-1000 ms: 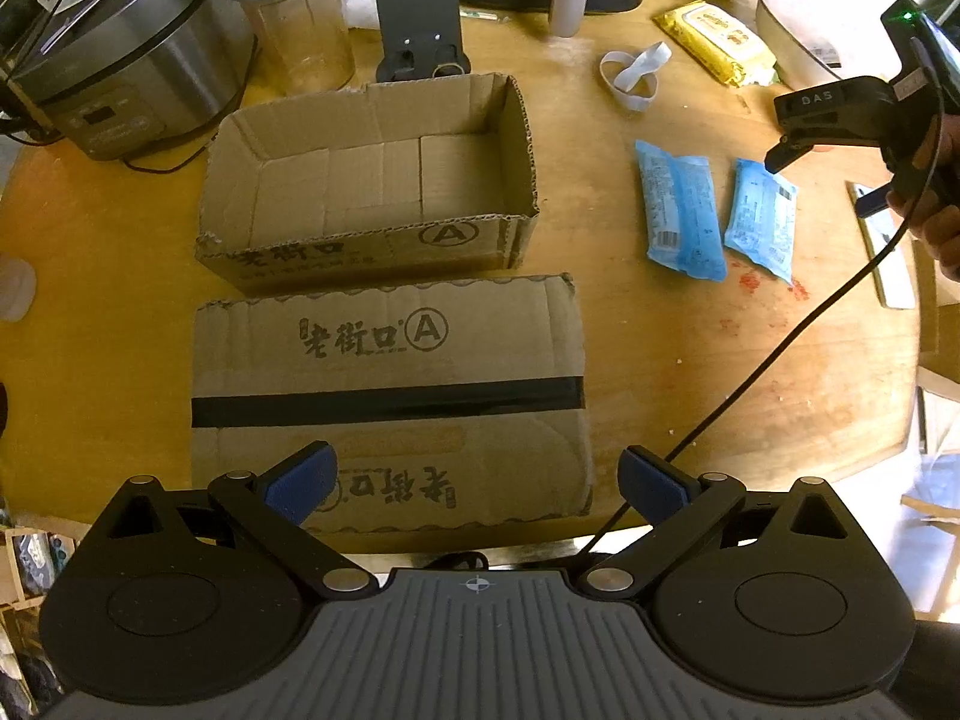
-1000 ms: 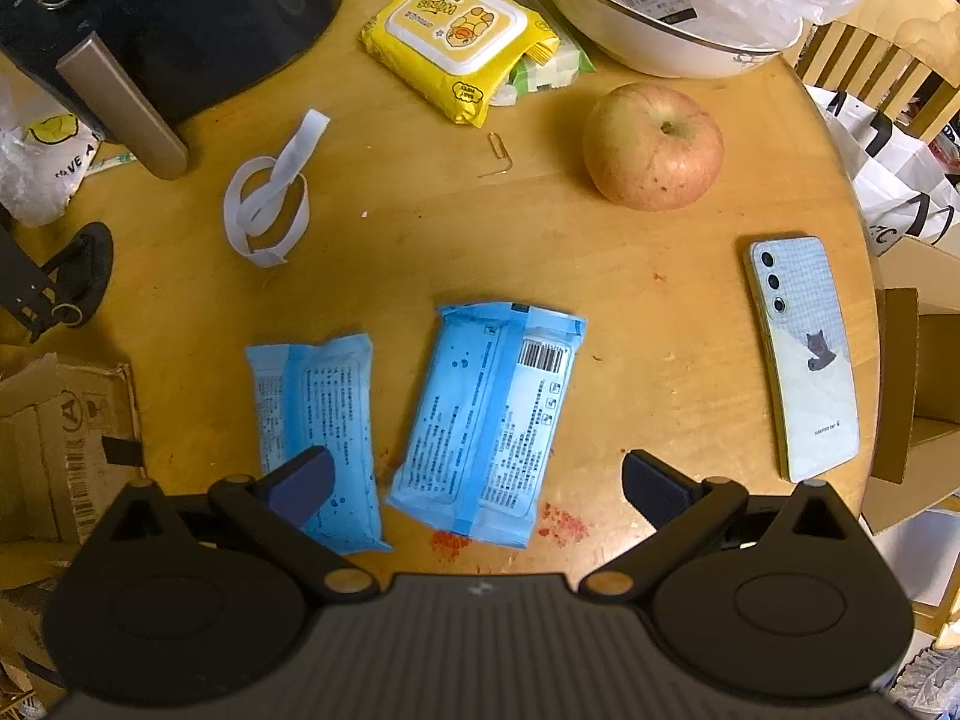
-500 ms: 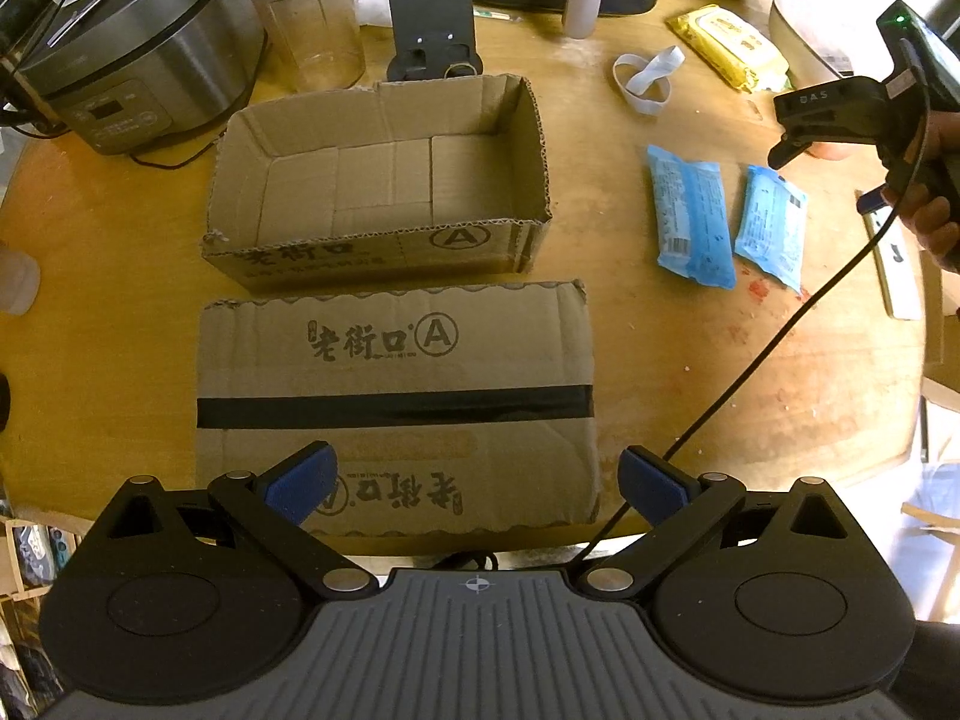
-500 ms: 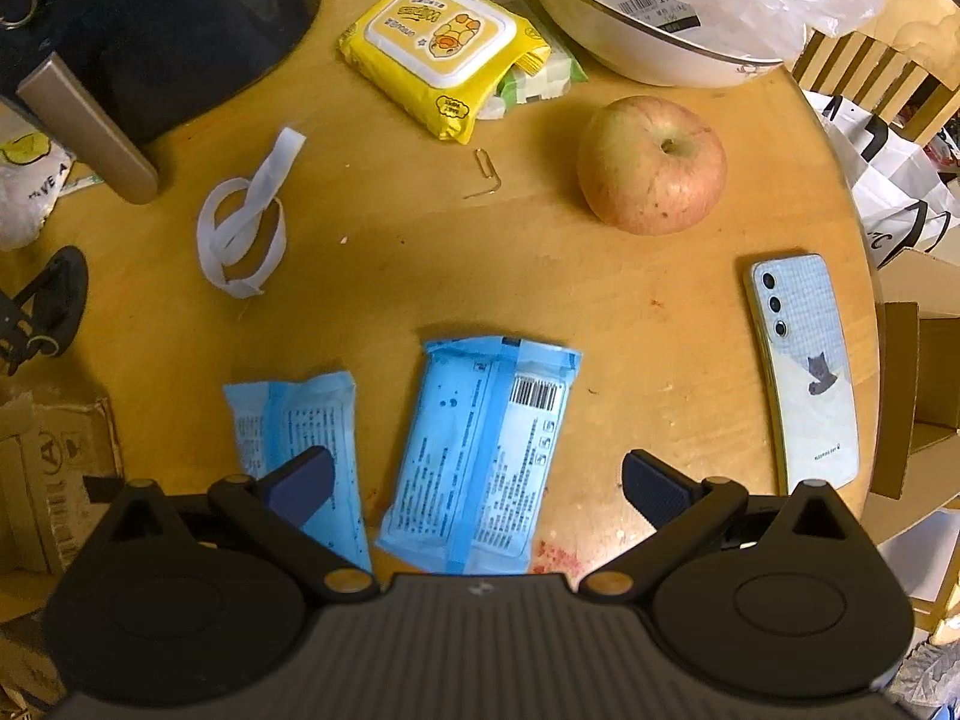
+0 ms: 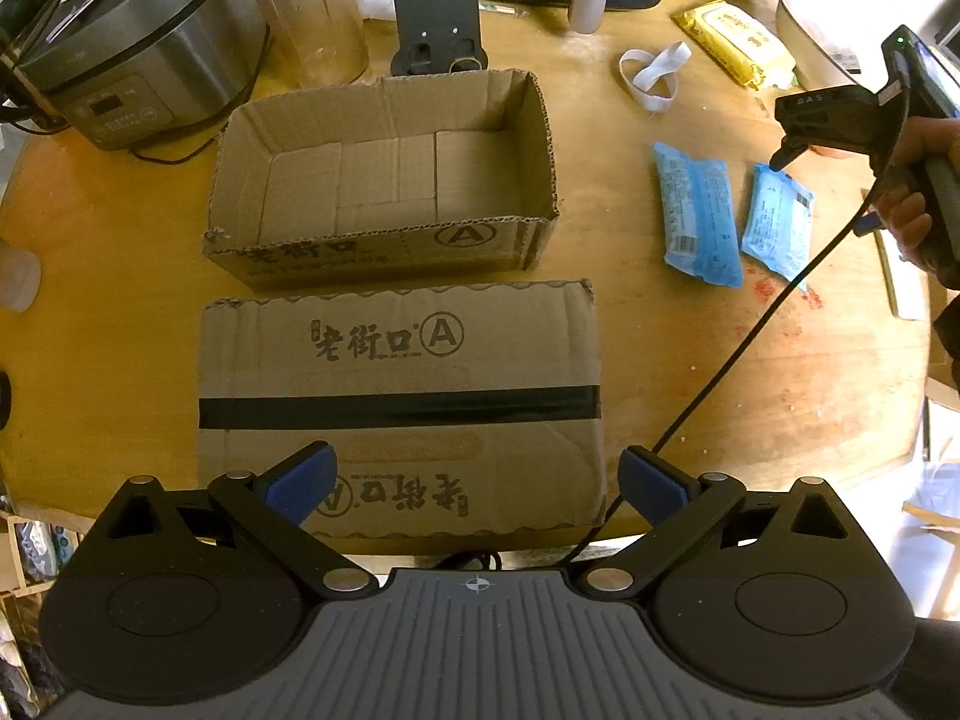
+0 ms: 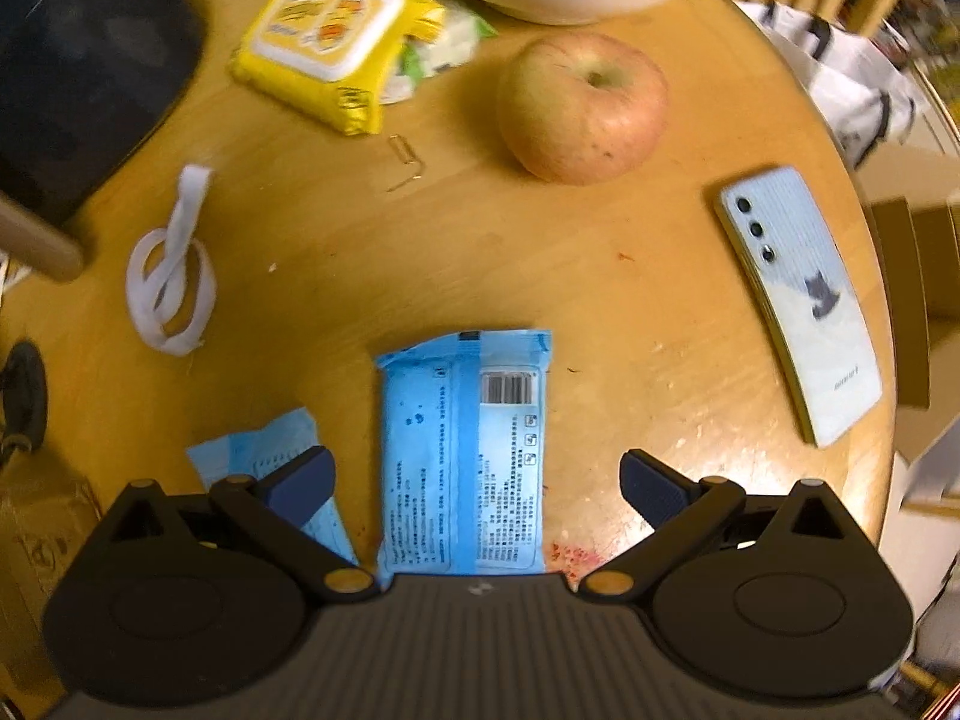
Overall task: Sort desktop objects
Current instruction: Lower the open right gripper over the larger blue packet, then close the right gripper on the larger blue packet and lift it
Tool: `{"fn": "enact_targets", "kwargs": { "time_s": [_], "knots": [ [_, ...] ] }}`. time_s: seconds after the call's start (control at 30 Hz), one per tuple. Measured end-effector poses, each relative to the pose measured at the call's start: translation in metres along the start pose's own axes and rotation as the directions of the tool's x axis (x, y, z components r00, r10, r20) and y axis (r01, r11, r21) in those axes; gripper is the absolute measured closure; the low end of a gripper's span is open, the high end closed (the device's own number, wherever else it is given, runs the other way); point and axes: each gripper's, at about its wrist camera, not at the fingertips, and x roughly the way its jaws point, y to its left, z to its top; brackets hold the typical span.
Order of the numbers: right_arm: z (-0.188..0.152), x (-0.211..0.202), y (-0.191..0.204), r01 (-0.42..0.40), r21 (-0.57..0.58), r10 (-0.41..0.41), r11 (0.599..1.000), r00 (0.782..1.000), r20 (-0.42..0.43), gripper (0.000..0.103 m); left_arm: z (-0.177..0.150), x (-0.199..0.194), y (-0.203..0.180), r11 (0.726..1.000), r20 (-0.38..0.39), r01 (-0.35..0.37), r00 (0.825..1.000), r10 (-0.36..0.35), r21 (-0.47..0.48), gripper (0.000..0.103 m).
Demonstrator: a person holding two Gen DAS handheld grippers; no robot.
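Right gripper [image 6: 474,480] spread wide, hovering low over the blue packet [image 6: 465,456], which lies flat on the wooden table [image 6: 540,276] between the two fingers, barcode side up; contact not clear. Second blue packet [image 6: 282,468] just beside it on the left, partly hidden under the left finger. Ahead on the table: apple [image 6: 582,108], yellow wipes pack [image 6: 336,42], white strap loop [image 6: 171,276], paper clip [image 6: 405,162]; phone [image 6: 801,300] face down off to the right. Left gripper [image 5: 477,483] also spread wide, holding nothing, above the near edge of the closed cardboard box [image 5: 399,408]. Open cardboard box [image 5: 384,174] sits just behind it, nothing visible inside. Both blue packets are well right of the boxes in the left wrist view.
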Motion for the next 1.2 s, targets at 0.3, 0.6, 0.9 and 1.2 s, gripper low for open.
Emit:
{"fn": "enact_targets", "kwargs": {
  "time_s": [0.3,0.6,0.9,1.2],
  "knots": [
    [-0.004,0.017,0.000,-0.005,0.055,0.006,0.998,1.000,-0.014,0.001,0.001,0.000,0.002,1.000,-0.002,0.002,1.000,-0.002,-0.001,0.000],
    [-0.009,0.032,0.010,0.018,0.015,-0.018,1.000,1.000,-0.007,0.000,0.001,0.000,0.004,1.000,-0.005,0.000,1.000,0.000,-0.007,0.000],
    [-0.015,0.045,0.011,0.033,0.019,-0.033,0.999,0.999,0.003,0.000,0.001,-0.001,0.008,1.000,-0.010,-0.006,1.000,0.006,-0.020,0.000],
    [-0.017,0.038,0.012,0.020,0.013,-0.020,1.000,1.000,0.024,0.010,0.002,0.000,0.007,1.000,-0.013,-0.002,1.000,0.002,-0.011,0.000]
  ]
}}
